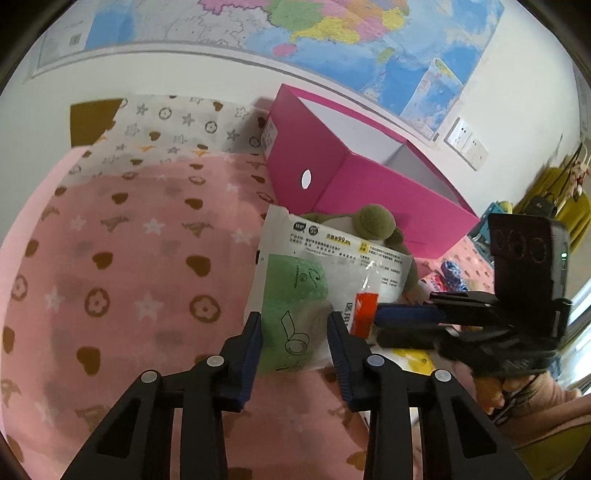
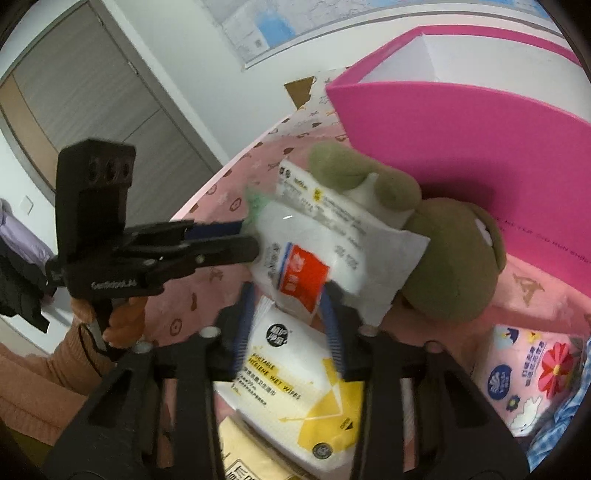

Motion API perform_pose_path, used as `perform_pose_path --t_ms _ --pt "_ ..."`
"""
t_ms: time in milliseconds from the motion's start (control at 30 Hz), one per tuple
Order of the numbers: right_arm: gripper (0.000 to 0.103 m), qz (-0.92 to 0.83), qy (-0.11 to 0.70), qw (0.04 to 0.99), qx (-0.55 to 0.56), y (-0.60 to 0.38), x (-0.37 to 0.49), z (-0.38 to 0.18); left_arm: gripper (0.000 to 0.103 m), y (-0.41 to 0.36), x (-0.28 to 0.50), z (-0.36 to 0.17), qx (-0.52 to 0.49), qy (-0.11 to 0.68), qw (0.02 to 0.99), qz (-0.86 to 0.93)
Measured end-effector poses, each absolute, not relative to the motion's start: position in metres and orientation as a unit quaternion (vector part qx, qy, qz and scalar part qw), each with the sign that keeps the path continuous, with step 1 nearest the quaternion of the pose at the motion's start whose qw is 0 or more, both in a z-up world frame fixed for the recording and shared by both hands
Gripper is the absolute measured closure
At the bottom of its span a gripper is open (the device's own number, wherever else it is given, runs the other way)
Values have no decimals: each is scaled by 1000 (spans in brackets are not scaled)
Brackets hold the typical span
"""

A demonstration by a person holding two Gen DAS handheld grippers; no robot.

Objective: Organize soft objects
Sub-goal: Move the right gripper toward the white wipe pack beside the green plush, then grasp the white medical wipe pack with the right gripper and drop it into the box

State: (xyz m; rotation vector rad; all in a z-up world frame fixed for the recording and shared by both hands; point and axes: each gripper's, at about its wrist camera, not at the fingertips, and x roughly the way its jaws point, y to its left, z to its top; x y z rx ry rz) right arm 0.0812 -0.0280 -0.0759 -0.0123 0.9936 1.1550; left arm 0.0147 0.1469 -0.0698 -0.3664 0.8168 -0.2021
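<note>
Over the pink bedspread [image 1: 122,280], both grippers' fingers [image 1: 255,343] pinching one white packet [image 1: 332,266]

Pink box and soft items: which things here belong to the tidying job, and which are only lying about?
Job:
white packet, held by both tongs: left, right
green plush toy
wet wipes pack
flowered pack
pink box

Lying about:
wall map
wall sockets

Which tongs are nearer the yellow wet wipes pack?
Right. The right tongs grip the white packet directly above the wet wipes pack; the left tongs pinch that packet's far end, farther off.
</note>
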Motion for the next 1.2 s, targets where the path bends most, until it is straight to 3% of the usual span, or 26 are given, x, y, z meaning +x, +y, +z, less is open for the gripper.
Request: perform_pose_path --t_ms 33,100,300,333,500,667,800,1200 --pt "84 520 450 726 -5 -30 82 -77 68 147 13 -70 -182 393 896 -100" --pt "87 517 455 725 8 -34 87 -79 71 147 10 -68 -186 388 897 -98" --pt "90 529 445 722 20 -39 84 -71 78 140 3 -55 -196 373 900 -110" --pt "94 534 440 721 21 -39 83 -67 79 138 2 -52 -197 369 901 -115" --pt "94 536 425 730 0 -34 77 -59 79 131 5 -47 -183 364 906 -112" --pt "93 511 446 734 6 -49 79 -66 79 139 5 -57 -196 375 900 -104" --pt "78 495 448 744 11 -62 83 -66 79 144 6 -64 -203 383 896 -102" --pt "74 501 453 737 -10 -37 82 -76 77 149 14 -81 -201 399 890 -92"
